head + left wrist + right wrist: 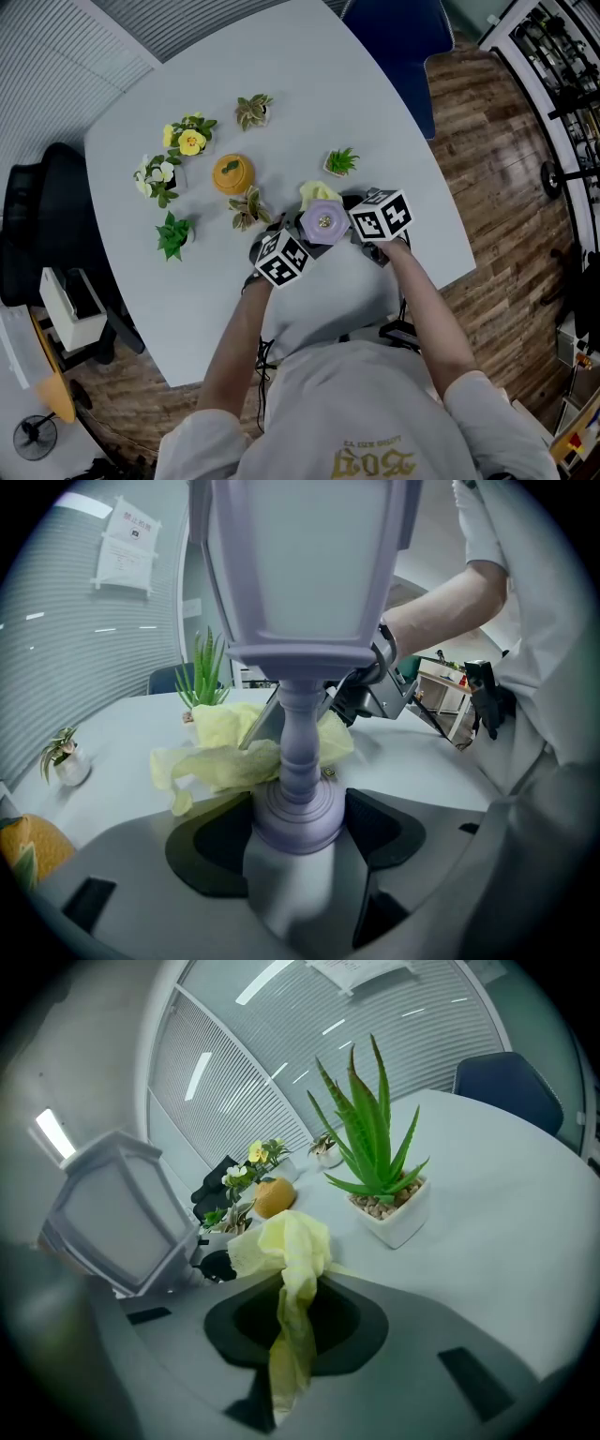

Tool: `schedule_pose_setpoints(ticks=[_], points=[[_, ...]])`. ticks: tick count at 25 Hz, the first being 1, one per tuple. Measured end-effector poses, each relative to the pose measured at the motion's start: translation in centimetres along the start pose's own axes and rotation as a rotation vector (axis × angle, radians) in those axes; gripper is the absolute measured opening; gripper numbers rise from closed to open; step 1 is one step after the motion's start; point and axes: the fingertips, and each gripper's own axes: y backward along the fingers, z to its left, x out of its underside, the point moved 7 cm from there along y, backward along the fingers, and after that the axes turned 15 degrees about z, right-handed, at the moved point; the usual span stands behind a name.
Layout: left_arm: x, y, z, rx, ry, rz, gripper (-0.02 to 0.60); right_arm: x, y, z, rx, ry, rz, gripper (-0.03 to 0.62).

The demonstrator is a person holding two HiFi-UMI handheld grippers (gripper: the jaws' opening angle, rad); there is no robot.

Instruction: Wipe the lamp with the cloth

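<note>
- Well, at the far left of the smooth, pale table [375, 112] small potted plants [173, 234] cluster around a round orange ornament [232, 173]
- The left gripper [298, 822], on a bare forearm stretched forward from a white shirt, is clamped on the lamp [300, 583], with its dark jaw pads pressed on either side of the ringed, round base
- The lamp is lilac and lantern-shaped, with flat frosted panels above a slim turned stem, and it is held upright between the two grippers over the near part of the table
- The cloth [286, 1251] is thin, crinkled and pale yellow, and it bunches right at the lamp's stem on the side away from the left gripper
- The right gripper [295, 1321], its forearm angled in from the right, pinches the cloth between closed jaws, and a narrow strip trails back along them
- Just beyond it, a spiky green aloe [375, 1157] stands in a white square pot [398, 1218] topped with pebbles
</note>
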Motion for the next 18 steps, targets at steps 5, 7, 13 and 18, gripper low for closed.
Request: schedule_pose_setpoints(ticks=[5, 7, 13, 18], points=[[0.1, -0.1, 0.0, -0.001, -0.001, -0.002, 0.318, 0.1, 0.0, -0.2, 0.025, -0.021, -0.004, 0.054], [0.1, 0.0, 0.0, -0.001, -0.001, -0.002, 0.318, 0.3, 0.1, -0.4, 0.032, -0.038, -0.006, 0.054], [0.0, 0.0, 0.0, -0.001, -0.001, -0.002, 0.318, 0.7, 0.5, -0.6, 0.039, -0.069, -0.011, 0.054], [0.0, 0.0, -0.1, -0.001, -0.002, -0.002, 0.318, 1.1, 0.8, -0.6, 0.034, -0.086, -0.018, 0.054]])
